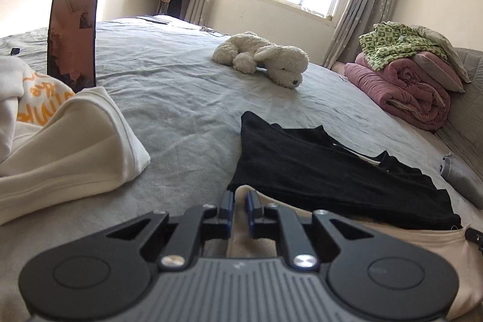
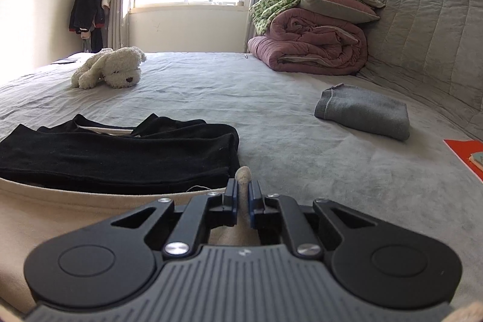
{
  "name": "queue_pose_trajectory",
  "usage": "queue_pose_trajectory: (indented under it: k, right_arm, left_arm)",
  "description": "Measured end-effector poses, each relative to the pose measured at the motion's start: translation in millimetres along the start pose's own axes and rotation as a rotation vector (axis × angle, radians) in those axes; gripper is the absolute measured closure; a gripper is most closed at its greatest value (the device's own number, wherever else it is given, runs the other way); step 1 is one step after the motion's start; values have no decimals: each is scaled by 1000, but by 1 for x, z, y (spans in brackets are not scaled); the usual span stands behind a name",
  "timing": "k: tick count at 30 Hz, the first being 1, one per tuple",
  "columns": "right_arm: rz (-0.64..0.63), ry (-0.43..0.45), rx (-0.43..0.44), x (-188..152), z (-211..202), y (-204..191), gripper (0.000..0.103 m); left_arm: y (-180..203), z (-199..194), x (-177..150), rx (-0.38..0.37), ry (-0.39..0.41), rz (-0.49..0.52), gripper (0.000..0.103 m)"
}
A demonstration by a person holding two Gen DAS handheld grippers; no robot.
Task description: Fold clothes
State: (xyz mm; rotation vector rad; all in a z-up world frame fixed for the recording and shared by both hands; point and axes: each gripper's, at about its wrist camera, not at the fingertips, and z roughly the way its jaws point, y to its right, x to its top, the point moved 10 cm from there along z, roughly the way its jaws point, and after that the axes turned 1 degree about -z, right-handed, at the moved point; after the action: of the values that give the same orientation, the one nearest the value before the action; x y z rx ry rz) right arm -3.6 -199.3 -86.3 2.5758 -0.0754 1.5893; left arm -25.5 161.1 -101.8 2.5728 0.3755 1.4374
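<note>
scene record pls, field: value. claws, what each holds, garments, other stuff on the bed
left claw: shut on beige garment, pinching a corner
right claw: shut on beige garment, a tuft of fabric pokes out past the tips
black garment: folded, lying beyond the beige edge
white garment: orange print, left side of bed
grey folded cloth: apart, near headboard
plush dog: far side of bed
phone: upright behind white garment
bedding pile: pink quilt, green cloth on top
bed sheet: grey

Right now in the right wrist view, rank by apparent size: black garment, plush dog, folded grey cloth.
1. black garment, though nearest the camera
2. folded grey cloth
3. plush dog, close to the cloth and farther away, so unsure
</note>
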Motion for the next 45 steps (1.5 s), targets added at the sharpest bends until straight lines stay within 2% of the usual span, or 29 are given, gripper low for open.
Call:
queue_pose_trajectory:
  k: [2,4,6,8,11,14,17,20,23,24,25,26,28,31,33,38,42,45]
  right_arm:
    - [-2,-46,-8,-8,7,-1,91]
    - [-19,-5,-13,-3,-6,-4,74]
    - [-35,35,-18,3,-18,-7,62]
    - [-49,58,5,5,-32,-16,62]
    - [-71,36,128,-2,-51,-53,62]
    - [-146,28,238,-14,-70,-96,62]
    - [-189,17,308,-26,-81,-123,62]
    - [-251,-5,314,-47,-80,-130,62]
    - [-304,33,298,-57,-84,-123,56]
    - [-307,39,292,-57,-87,-117,55]
    - [-296,36,289,-57,-87,-110,53]
    - [-274,30,287,-56,-87,-101,52]
    - [-212,14,298,-55,-86,-83,49]
    - [-136,-1,320,-54,-89,-64,48]
    - [-116,-14,285,-54,-89,-54,48]
    - [-18,-33,275,-48,-97,-30,48]
    - [9,-18,280,-35,-102,-29,48]
    - [-11,-26,280,-34,-97,-35,48]
  left_arm:
    - [-1,-3,1,22,16,5,66]
    - [5,-16,5,25,63,48,62]
    - [13,-29,9,20,104,91,59]
    - [32,-39,2,-26,104,126,57]
    - [67,-47,-18,-111,76,216,57]
    - [101,-53,-43,-187,59,327,57]
    - [116,-55,-65,-220,48,419,55]
    - [110,-57,-84,-214,66,512,52]
    - [96,-65,-89,-209,99,567,50]
    - [90,-68,-87,-204,103,572,48]
    - [84,-71,-85,-199,108,577,42]
    - [77,-73,-82,-195,109,572,37]
    - [60,-74,-75,-207,85,505,34]
    - [43,-79,-69,-228,61,439,34]
    - [34,-82,-66,-221,37,385,35]
    - [25,-96,-52,-265,-15,202,37]
    - [36,-98,-43,-296,1,173,37]
    - [43,-85,-53,-278,-40,206,37]
